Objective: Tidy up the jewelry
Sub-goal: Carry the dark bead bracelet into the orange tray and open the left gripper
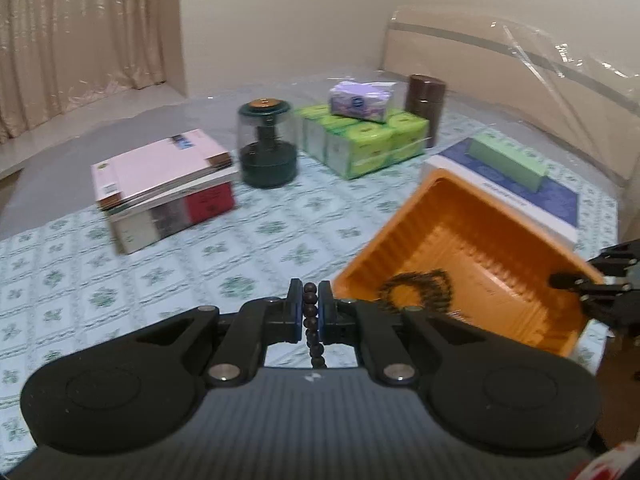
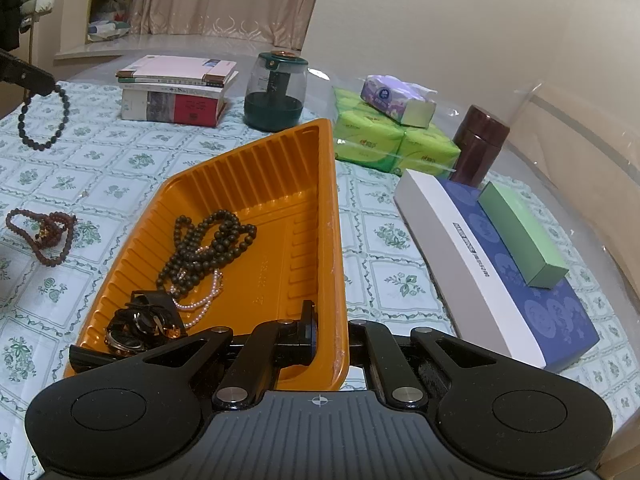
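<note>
Left gripper jaws pinch a dark bead strand beside the orange tray

Both hand-held grippers clamped.

My left wrist camera looks down over my tongs from beside the orange tray; my right one sits close at its rim, both sharing the books.

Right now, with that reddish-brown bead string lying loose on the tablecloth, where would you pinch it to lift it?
I'd take the reddish-brown bead string at its open outer loop on the left, coming straight down from above with one finger inside the loop and one outside. It lies flat on the tablecloth, so no side approach gets under it, and its middle looks bunched, which would probably slip or snag.
</note>
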`<state>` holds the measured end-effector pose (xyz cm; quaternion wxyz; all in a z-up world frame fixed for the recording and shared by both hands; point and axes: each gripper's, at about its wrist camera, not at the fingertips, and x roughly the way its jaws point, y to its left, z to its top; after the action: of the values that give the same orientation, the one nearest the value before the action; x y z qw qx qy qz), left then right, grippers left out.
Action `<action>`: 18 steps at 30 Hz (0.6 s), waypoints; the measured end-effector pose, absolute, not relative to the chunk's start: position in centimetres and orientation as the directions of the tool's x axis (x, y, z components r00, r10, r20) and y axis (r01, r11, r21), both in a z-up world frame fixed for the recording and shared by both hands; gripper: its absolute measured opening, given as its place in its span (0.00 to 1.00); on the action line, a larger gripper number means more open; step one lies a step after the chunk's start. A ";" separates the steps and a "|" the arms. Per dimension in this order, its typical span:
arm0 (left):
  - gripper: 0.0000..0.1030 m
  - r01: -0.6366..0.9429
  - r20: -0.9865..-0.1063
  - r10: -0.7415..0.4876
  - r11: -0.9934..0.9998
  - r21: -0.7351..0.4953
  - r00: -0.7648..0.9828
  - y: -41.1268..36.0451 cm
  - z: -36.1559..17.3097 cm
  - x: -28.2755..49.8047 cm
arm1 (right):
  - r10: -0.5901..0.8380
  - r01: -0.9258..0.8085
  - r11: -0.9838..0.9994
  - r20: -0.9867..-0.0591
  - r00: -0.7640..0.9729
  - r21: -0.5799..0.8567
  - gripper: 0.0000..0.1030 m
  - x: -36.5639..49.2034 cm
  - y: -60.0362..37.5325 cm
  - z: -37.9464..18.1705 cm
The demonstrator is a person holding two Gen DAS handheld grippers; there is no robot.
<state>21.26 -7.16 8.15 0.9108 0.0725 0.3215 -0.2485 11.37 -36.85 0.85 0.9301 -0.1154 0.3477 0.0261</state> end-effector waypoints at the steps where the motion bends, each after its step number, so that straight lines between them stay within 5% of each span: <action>1: 0.05 0.510 -0.622 -0.417 0.860 -0.033 0.663 -7.7 8.2 21.2 | -0.030 -0.129 0.972 -0.653 0.757 -0.195 0.05 11.4 -36.9 0.8; 18: 0.06 0.634 -0.693 -0.548 0.755 -0.169 0.468 -17.9 3.6 21.0 | -0.021 -0.129 0.975 -0.654 0.756 -0.182 0.05 11.3 -37.1 0.8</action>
<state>20.99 -17.92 3.61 0.8550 0.0560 0.3828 -0.3454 11.28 -37.05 0.75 0.9308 -0.1083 0.3478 0.0290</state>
